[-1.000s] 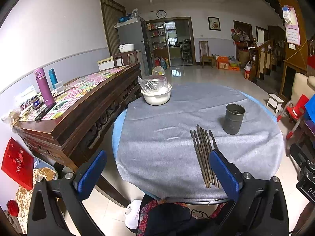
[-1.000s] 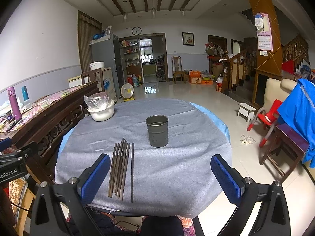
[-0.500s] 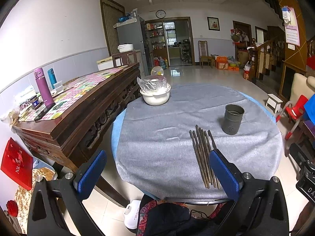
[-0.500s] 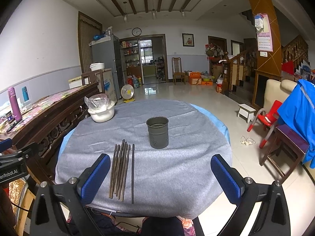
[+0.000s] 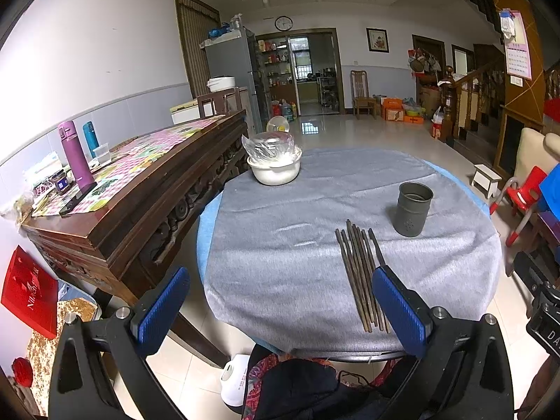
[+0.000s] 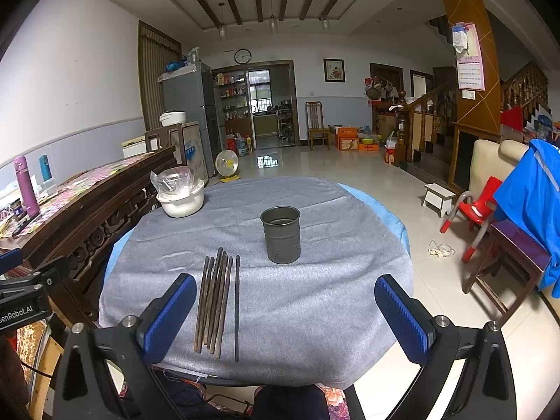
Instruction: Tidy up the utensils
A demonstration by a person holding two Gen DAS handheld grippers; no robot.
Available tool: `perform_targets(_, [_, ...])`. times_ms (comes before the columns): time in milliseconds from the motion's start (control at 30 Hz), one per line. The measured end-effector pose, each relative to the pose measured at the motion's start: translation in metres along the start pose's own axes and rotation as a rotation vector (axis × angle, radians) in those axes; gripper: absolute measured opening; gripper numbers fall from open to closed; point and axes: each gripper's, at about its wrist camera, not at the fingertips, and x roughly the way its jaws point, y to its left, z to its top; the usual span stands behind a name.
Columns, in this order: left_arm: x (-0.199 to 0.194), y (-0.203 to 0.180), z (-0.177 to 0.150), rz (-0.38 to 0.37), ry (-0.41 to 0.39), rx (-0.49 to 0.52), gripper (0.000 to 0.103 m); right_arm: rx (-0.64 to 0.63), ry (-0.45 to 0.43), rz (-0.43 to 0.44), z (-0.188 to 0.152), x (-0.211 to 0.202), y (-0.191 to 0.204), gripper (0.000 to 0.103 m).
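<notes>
Both grippers held off the near edge of the round table (image 6: 315, 315), gray cloth on top. L gripper (image 5: 280, 309): blue pads spread wide, nothing btwn them, lower part of left-wrist frame. R gripper (image 6: 285, 316): pads also spread wide, holding nothing, bottom of right-wrist frame.

Chopsticks (image 6: 217, 301) lie flat on the cloth in a loose bundle, roughly parallel, one stick (image 6: 237, 308) slightly apart on the right side of the bundle. In right-wrist view they sit lower center-left, just right of the left pad. In left-wrist view the same chopsticks (image 5: 360, 276) are lower right of center; the right pad overlaps their near ends in the frame, contact can't tell.

Metal holder cup (image 6: 280, 234) upright, center of right-wrist frame, near the chopstick tips but not touching; right of center in left-wrist view (image 5: 413, 208).

White bowl w/ plastic wrap (image 5: 274, 164) at far left edge of table, upper center. Wooden sideboard (image 5: 140, 189) on left w/ purple bottle (image 5: 75, 157).
</notes>
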Motion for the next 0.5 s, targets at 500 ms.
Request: perform_targets(500, [0.0008, -0.0002, -0.0010, 0.000, 0.002, 0.000, 0.103, 0.000, 0.001, 0.000, 0.0002, -0.0003, -0.0005, 0.103])
